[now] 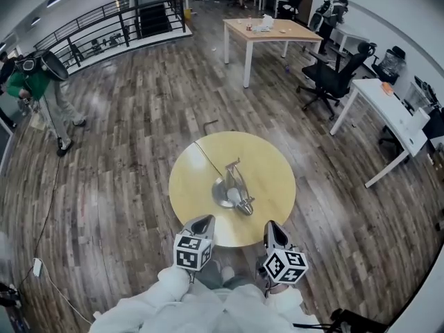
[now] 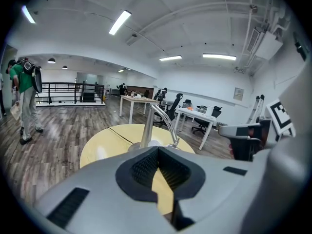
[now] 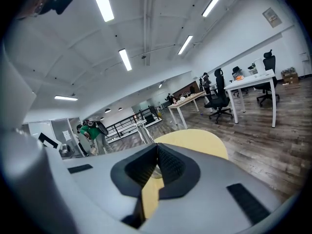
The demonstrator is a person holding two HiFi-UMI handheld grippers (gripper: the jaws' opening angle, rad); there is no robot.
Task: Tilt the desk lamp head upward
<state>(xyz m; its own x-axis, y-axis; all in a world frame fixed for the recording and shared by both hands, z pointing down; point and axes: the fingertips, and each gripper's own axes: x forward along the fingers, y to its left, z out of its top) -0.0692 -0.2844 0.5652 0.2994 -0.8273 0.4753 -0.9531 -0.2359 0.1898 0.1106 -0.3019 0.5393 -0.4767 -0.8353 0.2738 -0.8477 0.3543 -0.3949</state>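
A silver desk lamp (image 1: 232, 186) stands on the round yellow table (image 1: 270, 165), its head (image 1: 243, 201) low over the tabletop, toward me. Its cord (image 1: 207, 155) runs off the far left edge. My left gripper (image 1: 202, 219) and right gripper (image 1: 273, 225) hover over the table's near edge, both shut with nothing between the jaws, short of the lamp. In the left gripper view the lamp's post and bent arm (image 2: 155, 118) rise just beyond the left gripper (image 2: 157, 150). In the right gripper view the lamp post (image 3: 142, 130) stands left of the right gripper (image 3: 157, 146).
A person in green with a backpack (image 1: 31, 82) stands at the far left. A wooden table (image 1: 267, 33), a black office chair (image 1: 333, 78) and a white desk (image 1: 388, 109) stand beyond the round table. A black railing (image 1: 118, 26) runs along the back.
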